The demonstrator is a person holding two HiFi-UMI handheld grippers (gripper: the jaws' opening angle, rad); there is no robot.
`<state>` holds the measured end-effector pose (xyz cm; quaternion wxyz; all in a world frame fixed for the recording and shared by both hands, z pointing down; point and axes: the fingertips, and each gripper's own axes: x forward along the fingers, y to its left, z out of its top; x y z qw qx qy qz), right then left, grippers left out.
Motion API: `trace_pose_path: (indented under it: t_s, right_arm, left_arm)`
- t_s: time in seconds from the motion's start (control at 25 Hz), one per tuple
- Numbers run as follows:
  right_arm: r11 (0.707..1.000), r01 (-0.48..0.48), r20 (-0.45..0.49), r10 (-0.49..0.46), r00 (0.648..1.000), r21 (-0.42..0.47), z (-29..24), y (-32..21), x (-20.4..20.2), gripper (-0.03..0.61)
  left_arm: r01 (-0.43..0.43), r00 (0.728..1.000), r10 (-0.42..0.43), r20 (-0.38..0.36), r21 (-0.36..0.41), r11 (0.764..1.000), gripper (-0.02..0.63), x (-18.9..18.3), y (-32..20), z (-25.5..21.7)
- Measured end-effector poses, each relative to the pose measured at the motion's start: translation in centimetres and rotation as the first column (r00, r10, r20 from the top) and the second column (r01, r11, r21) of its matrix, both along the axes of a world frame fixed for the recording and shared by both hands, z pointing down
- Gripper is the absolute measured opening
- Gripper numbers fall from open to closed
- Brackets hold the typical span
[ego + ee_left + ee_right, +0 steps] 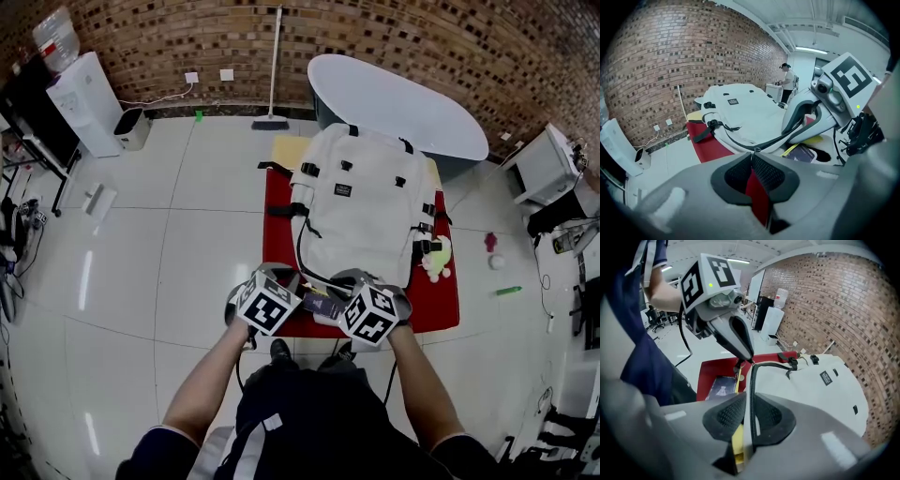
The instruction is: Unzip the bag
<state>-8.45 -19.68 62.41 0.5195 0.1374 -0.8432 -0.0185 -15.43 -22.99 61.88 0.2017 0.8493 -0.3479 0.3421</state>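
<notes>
Well, the bag point(361, 202) lies flat ahead of both grippers; big, soft and light, I'd judge, so it'll ripple unless pinned. My right gripper point(751, 398) is clamped on its floppy zip edge point(753, 378). My left gripper point(752, 154) pinches nearly closed on the small, slick zipper pull point(757, 150) at its tips, the spot to tug.
</notes>
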Motion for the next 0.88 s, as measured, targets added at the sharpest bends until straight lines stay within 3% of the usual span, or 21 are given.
trace_pose_path:
  t_s: [0.48, 0.88]
  right_arm:
    - [0.998, -0.060, 0.032, 0.060, 0.998, -0.008, -1.1, -0.1, 0.6, 0.055]
    - [0.995, -0.095, 0.065, 0.096, 0.993, -0.025, -1.3, 0.1, 0.8, 0.054]
  left_arm:
    - [0.009, 0.999, -0.012, 0.048, 0.065, 0.998, 0.025, -2.1, -7.3, 1.1]
    - [0.054, 0.998, -0.056, 0.029, 0.072, 0.996, 0.032, -1.8, -11.9, 2.7]
